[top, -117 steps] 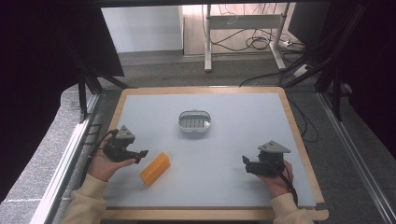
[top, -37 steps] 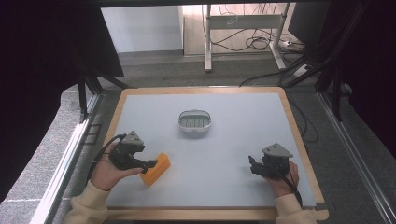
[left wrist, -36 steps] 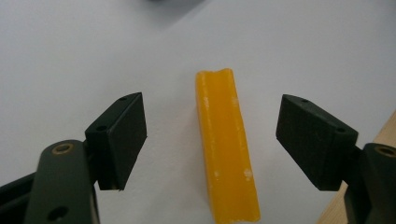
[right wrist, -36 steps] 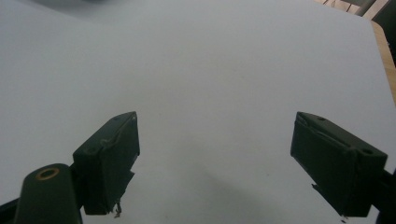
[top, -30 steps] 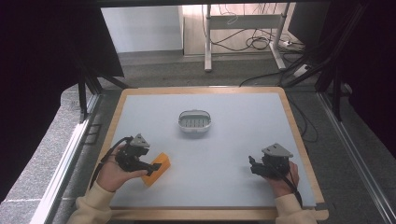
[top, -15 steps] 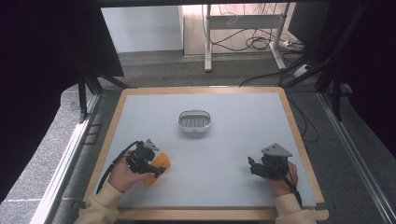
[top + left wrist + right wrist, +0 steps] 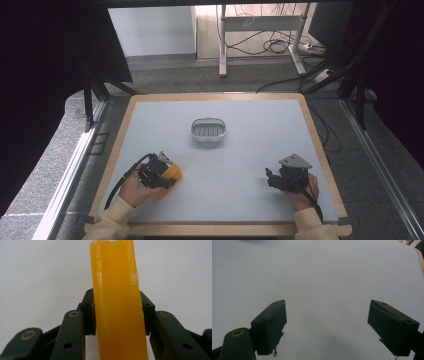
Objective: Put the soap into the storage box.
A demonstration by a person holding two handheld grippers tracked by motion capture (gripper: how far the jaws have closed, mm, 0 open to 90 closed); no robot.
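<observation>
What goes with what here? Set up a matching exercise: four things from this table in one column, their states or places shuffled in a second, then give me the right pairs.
Things
1. orange bar
2. left gripper
3. right gripper
4. grey dish

States or places
A. open, nothing between its fingers
B. alone in the middle of the table, toward the far edge
C. clamped from both sides
D. shut on something orange, at the near left

Pairs: 1-C, 2-D, 3-A, 4-B
</observation>
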